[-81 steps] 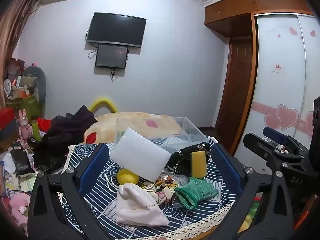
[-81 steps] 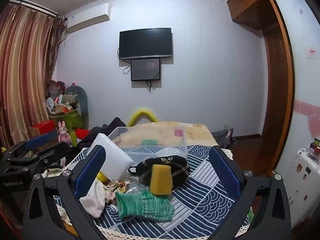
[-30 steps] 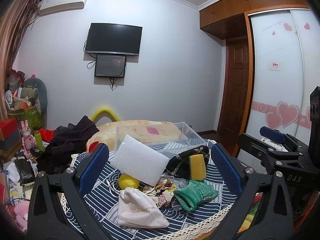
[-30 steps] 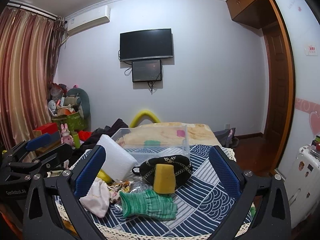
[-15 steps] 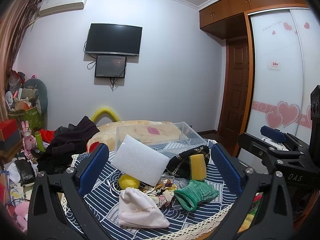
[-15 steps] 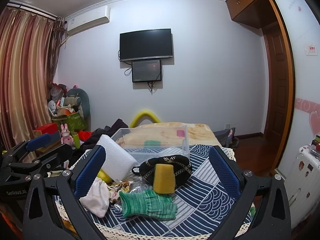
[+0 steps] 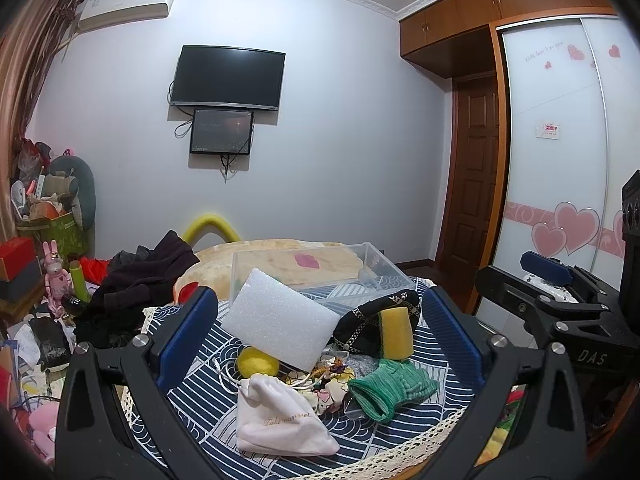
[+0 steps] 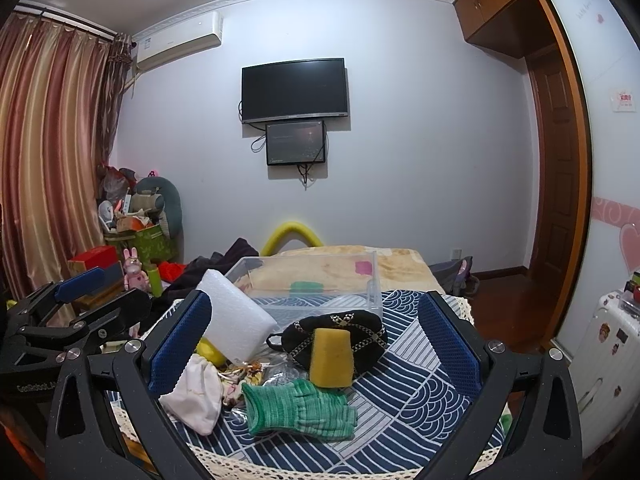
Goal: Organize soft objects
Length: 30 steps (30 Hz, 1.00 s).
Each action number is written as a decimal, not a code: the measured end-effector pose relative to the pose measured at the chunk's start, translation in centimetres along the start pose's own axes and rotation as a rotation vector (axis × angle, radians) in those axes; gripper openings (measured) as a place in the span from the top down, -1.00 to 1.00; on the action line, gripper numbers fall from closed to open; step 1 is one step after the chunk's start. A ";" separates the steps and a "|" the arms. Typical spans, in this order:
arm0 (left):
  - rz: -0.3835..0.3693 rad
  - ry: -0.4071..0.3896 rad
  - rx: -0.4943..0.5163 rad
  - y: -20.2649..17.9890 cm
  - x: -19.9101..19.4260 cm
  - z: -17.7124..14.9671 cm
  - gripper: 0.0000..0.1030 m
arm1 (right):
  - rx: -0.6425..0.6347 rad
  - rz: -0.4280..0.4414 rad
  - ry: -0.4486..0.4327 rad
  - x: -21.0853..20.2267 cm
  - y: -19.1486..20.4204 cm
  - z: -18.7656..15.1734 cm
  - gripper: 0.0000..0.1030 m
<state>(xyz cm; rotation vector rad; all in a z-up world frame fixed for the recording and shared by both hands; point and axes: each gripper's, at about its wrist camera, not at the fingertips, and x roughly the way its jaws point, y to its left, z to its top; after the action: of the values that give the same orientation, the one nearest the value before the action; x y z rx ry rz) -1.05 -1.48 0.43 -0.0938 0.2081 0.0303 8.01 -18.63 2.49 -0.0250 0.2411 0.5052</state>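
Soft objects sit piled on the blue-white striped tablecloth (image 7: 200,372), in front of the clear plastic bin (image 7: 320,276). Both the left gripper (image 7: 320,344) and right gripper (image 8: 316,344) hang spread wide, empty, short of the pile. Green knit glove (image 8: 300,408): light, limp, pinch mid-cuff. Yellow sponge block (image 8: 332,358), leaning on the black patterned pouch (image 8: 360,328) just before the bin: squashy, grip its sides. White foam slab (image 7: 280,320), left of the bin front: stiff-ish, bulky. Versus 2.7 s ago, views sit slightly higher; nothing on the cloth moved.
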 end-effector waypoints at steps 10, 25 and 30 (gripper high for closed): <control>-0.011 0.024 -0.006 0.4 1.2 -0.4 -1.00 | 0.005 0.002 0.019 0.9 0.0 -0.4 -1.00; 0.063 0.229 -0.219 5.3 10.5 -2.1 -1.00 | 0.028 0.002 0.161 5.9 -1.8 -3.0 -1.00; 0.068 0.321 -0.269 5.8 14.6 -2.2 -1.00 | 0.001 0.000 0.200 7.0 -1.6 -3.7 -0.95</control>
<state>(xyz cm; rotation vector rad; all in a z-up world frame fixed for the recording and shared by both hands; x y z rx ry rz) 12.56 4.40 -5.26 -0.3611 0.5280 0.1117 13.90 -17.03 -2.77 -0.0753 0.4374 0.5031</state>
